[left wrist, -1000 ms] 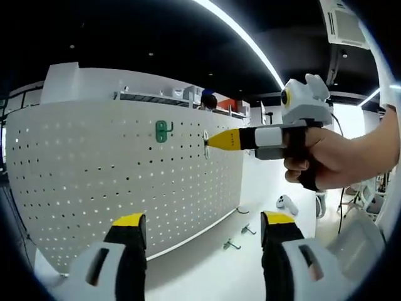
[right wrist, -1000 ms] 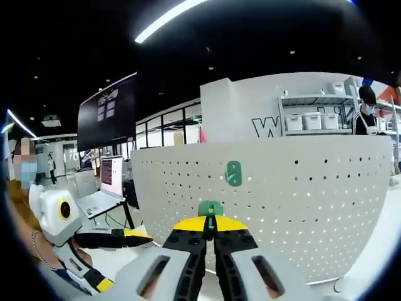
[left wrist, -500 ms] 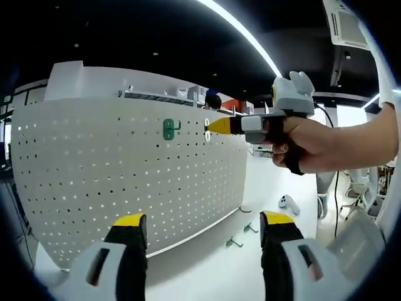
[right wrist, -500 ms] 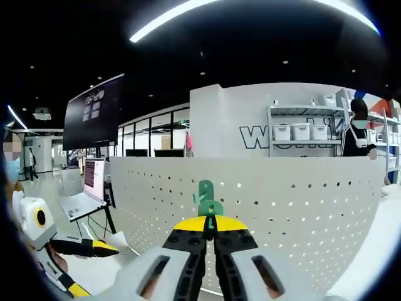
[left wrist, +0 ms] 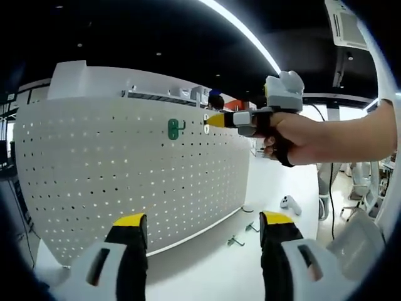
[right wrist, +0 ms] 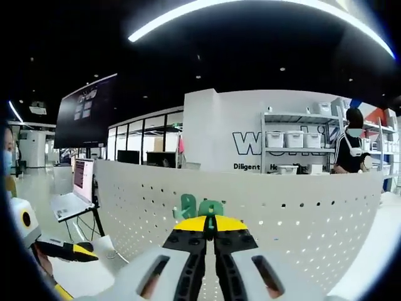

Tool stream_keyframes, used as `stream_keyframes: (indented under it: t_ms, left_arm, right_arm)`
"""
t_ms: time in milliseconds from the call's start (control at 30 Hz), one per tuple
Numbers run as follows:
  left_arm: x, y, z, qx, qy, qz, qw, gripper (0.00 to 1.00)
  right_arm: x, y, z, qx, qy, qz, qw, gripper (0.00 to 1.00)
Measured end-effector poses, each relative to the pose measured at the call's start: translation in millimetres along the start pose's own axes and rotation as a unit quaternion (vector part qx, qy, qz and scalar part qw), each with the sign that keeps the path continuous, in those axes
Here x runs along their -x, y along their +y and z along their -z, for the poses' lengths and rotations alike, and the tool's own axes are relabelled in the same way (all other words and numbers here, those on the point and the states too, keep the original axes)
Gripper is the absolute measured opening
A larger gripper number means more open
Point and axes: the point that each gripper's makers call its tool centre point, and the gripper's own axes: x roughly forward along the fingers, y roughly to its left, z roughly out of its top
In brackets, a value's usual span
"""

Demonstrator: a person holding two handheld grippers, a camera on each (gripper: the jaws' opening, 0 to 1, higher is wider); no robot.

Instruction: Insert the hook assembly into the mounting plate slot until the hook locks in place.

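A white pegboard plate [left wrist: 125, 169] stands upright on the table, with a green hook [left wrist: 175, 128] mounted near its top edge. My right gripper [left wrist: 213, 120], held in a hand, reaches in from the right at that height, its yellow tips against the board just right of the mounted hook. In the right gripper view my right gripper [right wrist: 211, 221] is shut on a second green hook [right wrist: 212, 208], close beside the mounted green hook [right wrist: 186, 205] on the pegboard [right wrist: 301, 219]. My left gripper [left wrist: 203, 229] stands open, low in front of the board, holding nothing.
Two loose metal hooks [left wrist: 235, 241] lie on the white table at the board's foot, and a small white device [left wrist: 287, 202] lies further right. A laptop [right wrist: 75, 191] sits on a stand to the left. Behind the board are shelves with bins [right wrist: 294, 139] and a person [right wrist: 349, 144].
My right gripper has risen and moved left along the board with its green hook, ending close beside the mounted hook. The left gripper stays open and low.
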Motion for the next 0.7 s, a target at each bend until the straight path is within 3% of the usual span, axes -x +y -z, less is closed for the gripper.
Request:
stream_keyframes:
  t_ms: [700]
  left_arm:
    - [13.9,1.4,14.5,0.002,0.016,-0.009,0.9998,0.74]
  right_arm:
    - [-17.4,-16.5,-2.7,0.018,-0.012,0.019,0.9996,0.01]
